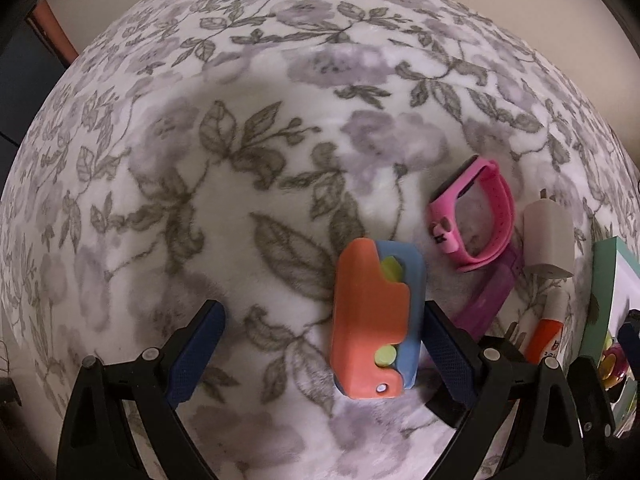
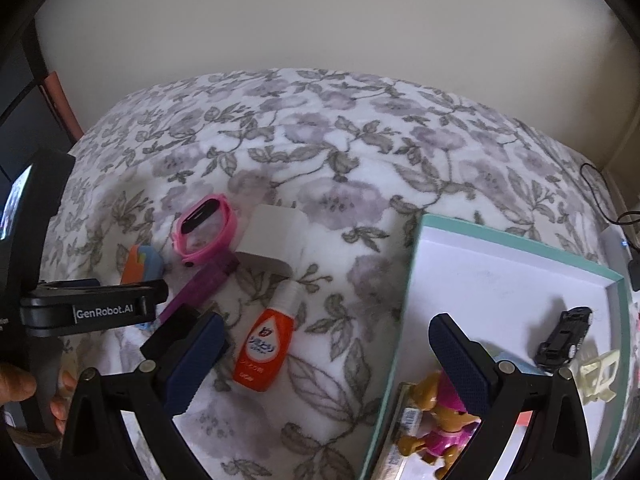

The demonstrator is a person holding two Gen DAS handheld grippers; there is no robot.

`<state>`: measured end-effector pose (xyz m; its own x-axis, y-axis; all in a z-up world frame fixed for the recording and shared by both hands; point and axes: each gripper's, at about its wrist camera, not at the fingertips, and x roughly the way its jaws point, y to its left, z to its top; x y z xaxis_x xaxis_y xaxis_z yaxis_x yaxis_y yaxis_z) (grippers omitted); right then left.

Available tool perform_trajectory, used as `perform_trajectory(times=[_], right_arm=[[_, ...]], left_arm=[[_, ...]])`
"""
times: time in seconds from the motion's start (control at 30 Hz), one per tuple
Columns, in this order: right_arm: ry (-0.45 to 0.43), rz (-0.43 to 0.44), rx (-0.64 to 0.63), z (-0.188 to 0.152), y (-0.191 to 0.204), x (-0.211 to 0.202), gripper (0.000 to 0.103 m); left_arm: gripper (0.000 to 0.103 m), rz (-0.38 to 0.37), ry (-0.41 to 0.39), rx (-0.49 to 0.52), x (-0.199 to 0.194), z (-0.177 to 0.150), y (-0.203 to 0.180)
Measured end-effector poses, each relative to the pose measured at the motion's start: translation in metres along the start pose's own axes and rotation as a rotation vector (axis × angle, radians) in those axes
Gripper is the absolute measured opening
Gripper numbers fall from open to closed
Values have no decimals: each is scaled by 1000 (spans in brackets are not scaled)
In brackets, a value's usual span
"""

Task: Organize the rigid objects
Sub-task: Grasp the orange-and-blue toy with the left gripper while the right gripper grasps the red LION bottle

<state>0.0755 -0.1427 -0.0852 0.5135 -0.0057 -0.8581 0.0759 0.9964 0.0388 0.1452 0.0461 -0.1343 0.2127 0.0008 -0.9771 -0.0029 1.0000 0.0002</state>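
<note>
An orange and blue plastic toy (image 1: 374,320) lies on the floral blanket (image 1: 240,160), between the fingers of my open left gripper (image 1: 324,344), close against the right finger. It also shows in the right wrist view (image 2: 142,265) behind the left gripper's body. A pink watch (image 1: 478,216) (image 2: 206,226), a purple strip (image 1: 486,300) (image 2: 196,290), a white charger block (image 1: 548,240) (image 2: 276,240) and an orange bottle (image 2: 266,346) (image 1: 550,332) lie to its right. My right gripper (image 2: 326,360) is open and empty, straddling the rim of the teal box (image 2: 412,280).
The teal box with a white inside holds a black toy car (image 2: 564,336), a brown and pink dog figure (image 2: 436,420) and a cream plastic piece (image 2: 598,372). A wall (image 2: 320,20) rises behind the bed. A black cable (image 2: 608,200) lies at far right.
</note>
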Motion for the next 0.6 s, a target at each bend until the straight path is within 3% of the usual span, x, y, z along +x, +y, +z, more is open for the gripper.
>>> perform_trajectory(times=[0.2,0.6], right_arm=[[18,6,-25,1,8,6,103],[68,-19,-36,0,13,21,74]], left_arm=[[97,-3,7,-26,4,3,22],[96,1,18,-37,6,4,18]])
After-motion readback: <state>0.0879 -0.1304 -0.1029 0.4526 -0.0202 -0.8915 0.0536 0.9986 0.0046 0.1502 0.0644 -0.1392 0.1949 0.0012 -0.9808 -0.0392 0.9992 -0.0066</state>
